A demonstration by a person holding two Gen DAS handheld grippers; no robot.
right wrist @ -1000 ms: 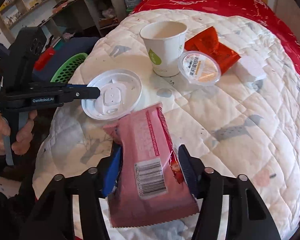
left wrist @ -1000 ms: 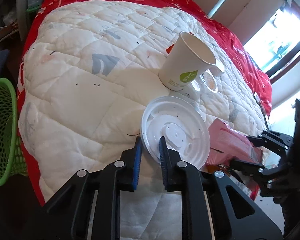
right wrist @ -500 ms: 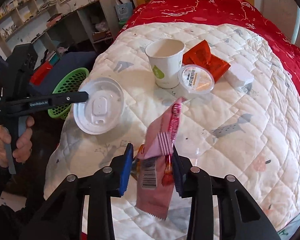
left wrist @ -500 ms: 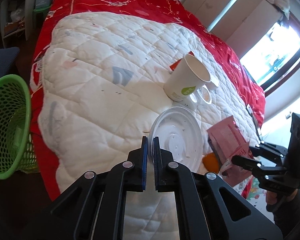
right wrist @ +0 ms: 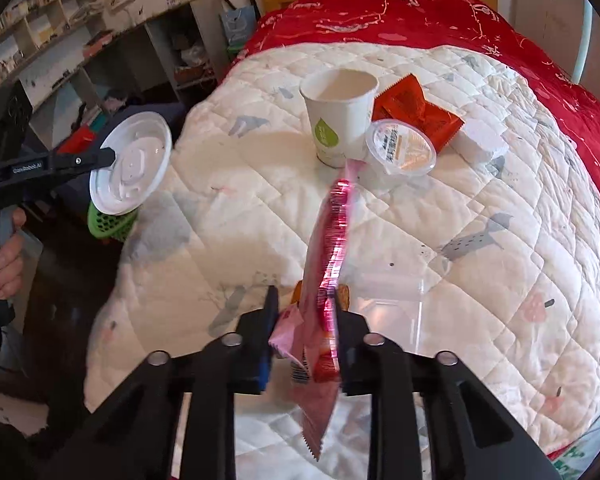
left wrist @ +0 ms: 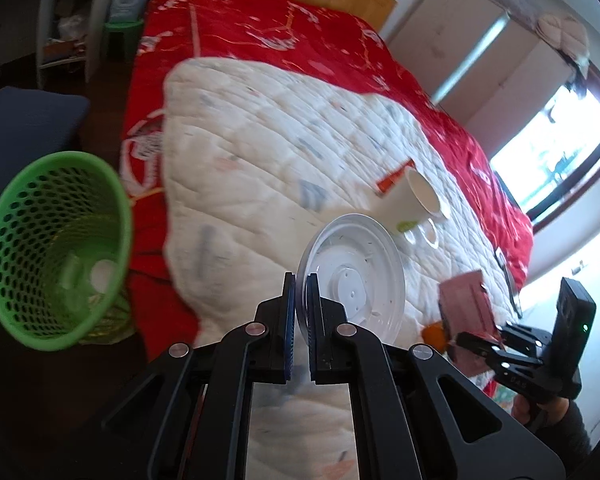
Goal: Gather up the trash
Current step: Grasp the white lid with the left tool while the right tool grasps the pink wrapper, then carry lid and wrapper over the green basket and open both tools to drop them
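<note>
My left gripper [left wrist: 300, 280] is shut on the rim of a white plastic lid [left wrist: 352, 276], held up in the air off the bed's near corner. A green mesh basket [left wrist: 56, 248] stands on the floor to its left. In the right wrist view the lid [right wrist: 130, 168] hangs above that basket [right wrist: 112, 222]. My right gripper [right wrist: 302, 300] has its jaws closing on a pink snack wrapper [right wrist: 328, 264], pads pressing it, the wrapper standing on edge above the quilt. A paper cup [right wrist: 338, 116] stands upright farther back.
Beside the cup lie an orange-red packet [right wrist: 416, 112], a small clear sauce tub [right wrist: 400, 146] and a white block [right wrist: 482, 140]. A clear plastic container [right wrist: 392, 308] lies on the white quilt [right wrist: 500, 240] by my right gripper. Shelves line the left wall.
The left gripper closed on the lid, lifted it off the quilt and carried it left toward the basket. The right gripper closed on the pink wrapper, which folded up on edge.
</note>
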